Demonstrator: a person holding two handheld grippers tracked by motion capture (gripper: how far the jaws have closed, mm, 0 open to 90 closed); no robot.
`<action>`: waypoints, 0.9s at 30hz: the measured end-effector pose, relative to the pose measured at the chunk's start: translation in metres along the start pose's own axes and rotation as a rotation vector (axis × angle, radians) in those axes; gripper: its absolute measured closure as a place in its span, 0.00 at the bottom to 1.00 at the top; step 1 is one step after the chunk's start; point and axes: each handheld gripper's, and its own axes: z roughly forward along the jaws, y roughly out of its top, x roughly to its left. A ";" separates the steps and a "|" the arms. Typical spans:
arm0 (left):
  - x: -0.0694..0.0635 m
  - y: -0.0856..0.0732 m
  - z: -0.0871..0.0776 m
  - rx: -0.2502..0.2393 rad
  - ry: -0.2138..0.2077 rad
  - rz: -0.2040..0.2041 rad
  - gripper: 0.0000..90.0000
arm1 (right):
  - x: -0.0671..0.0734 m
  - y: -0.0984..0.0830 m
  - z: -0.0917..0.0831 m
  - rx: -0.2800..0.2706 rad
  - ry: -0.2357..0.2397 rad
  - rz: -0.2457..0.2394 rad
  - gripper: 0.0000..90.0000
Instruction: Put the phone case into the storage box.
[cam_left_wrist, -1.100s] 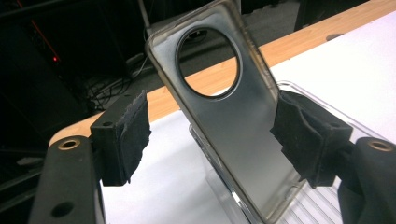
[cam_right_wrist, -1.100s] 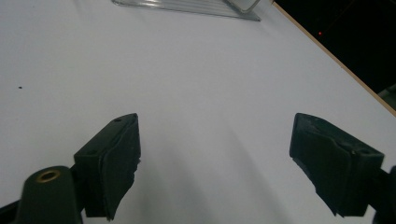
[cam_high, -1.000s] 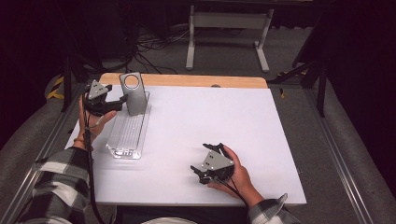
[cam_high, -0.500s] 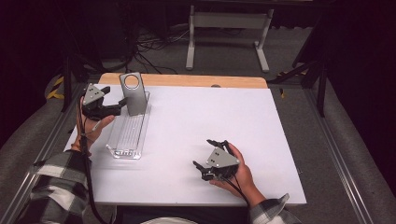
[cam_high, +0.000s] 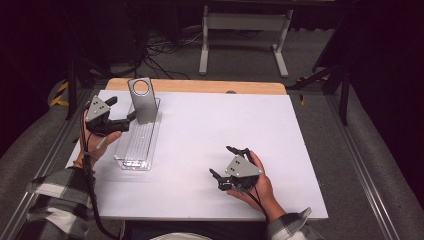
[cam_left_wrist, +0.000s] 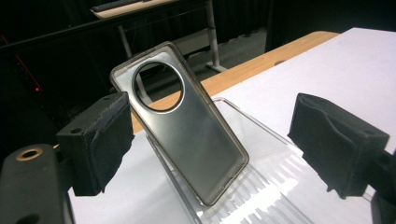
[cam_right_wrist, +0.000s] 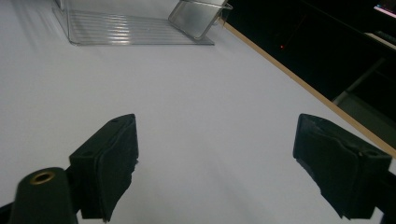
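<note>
A smoky translucent phone case (cam_high: 141, 100) with a round camera hole stands tilted at the far end of a clear plastic tray (cam_high: 134, 150) on the left of the white table. My left gripper (cam_high: 122, 108) hovers just left of it. In the left gripper view the case (cam_left_wrist: 187, 126) leans ahead of the left gripper (cam_left_wrist: 210, 144), whose jaws have just been opening; its pads (cam_left_wrist: 105, 140) stand wide and touch nothing. My right gripper (cam_high: 221, 160) rests open near the front of the table, with nothing between its pads (cam_right_wrist: 116, 158). The right gripper (cam_right_wrist: 215, 158) faces the tray (cam_right_wrist: 130, 28) and case (cam_right_wrist: 198, 16).
A white sheet (cam_high: 225, 125) covers the table, with a wooden strip (cam_high: 200, 86) along its far edge. A metal stand (cam_high: 240, 30) and cables lie on the dark floor beyond. Plaid sleeves come in from the bottom.
My left gripper has drawn back to the left, away from the phone case, and its jaws stand wider. The case stays leaning in the tray. The right gripper has hardly moved.
</note>
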 end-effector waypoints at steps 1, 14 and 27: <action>-0.002 0.000 -0.001 -0.008 0.000 -0.001 0.15 | 0.000 0.000 0.000 -0.003 -0.002 -0.002 0.16; -0.012 0.001 -0.015 -0.038 -0.019 -0.010 0.08 | -0.002 0.001 -0.002 -0.014 -0.013 0.014 0.12; -0.029 0.000 -0.025 -0.042 -0.057 0.027 0.07 | -0.004 0.002 -0.004 -0.022 -0.026 0.019 0.12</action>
